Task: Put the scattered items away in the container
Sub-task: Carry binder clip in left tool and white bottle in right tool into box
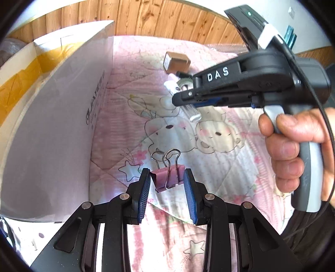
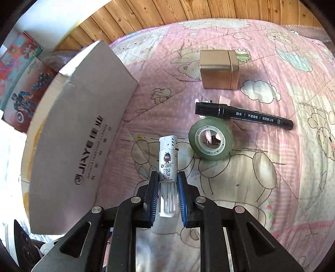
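My left gripper is shut on a pink binder clip and holds it above the pink quilt, right of the cardboard box. My right gripper is shut on a white lighter, its clear end between the blue pads. In the left wrist view the right gripper hangs above the quilt, with the lighter sticking down from it. On the quilt lie a roll of green tape, a black marker and a gold tin.
The cardboard box stands at the left with its flap up. Coloured toy boxes lie beyond it. A wooden wall panel runs behind the bed. The quilt spreads to the right.
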A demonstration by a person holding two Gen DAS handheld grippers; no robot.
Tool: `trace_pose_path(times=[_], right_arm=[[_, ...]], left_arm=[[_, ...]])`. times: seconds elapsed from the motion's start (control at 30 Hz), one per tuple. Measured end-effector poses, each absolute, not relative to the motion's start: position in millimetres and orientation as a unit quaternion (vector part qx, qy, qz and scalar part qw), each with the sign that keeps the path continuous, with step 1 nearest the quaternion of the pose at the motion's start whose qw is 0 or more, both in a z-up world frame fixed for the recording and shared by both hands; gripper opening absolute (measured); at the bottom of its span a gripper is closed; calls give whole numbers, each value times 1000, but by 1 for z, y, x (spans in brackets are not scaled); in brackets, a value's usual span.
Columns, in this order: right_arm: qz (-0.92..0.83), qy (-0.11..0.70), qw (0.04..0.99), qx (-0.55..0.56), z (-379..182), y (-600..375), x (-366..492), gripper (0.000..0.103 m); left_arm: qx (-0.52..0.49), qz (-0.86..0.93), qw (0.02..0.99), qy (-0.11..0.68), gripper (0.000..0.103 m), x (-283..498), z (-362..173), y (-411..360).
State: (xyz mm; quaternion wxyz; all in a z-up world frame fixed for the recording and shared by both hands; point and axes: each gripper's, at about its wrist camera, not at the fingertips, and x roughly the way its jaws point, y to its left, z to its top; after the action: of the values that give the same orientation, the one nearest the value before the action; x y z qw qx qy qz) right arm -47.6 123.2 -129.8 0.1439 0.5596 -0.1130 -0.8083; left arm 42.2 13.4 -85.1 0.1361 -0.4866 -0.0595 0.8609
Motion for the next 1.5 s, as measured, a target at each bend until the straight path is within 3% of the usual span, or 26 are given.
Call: trace_pose_path(times=[0.53, 1.03, 1.5], right_arm=[[-819, -182, 176, 515, -74, 147, -33, 19], [-844, -165, 244, 449, -6, 100, -8, 19], [-856, -146, 278, 410, 25, 57, -3, 19]], left_arm=[[-430, 884, 149, -110, 33, 32, -11, -16], [-375, 908, 124, -142, 33, 37, 51, -75], [-369, 909, 59, -184, 33, 28, 64, -152]])
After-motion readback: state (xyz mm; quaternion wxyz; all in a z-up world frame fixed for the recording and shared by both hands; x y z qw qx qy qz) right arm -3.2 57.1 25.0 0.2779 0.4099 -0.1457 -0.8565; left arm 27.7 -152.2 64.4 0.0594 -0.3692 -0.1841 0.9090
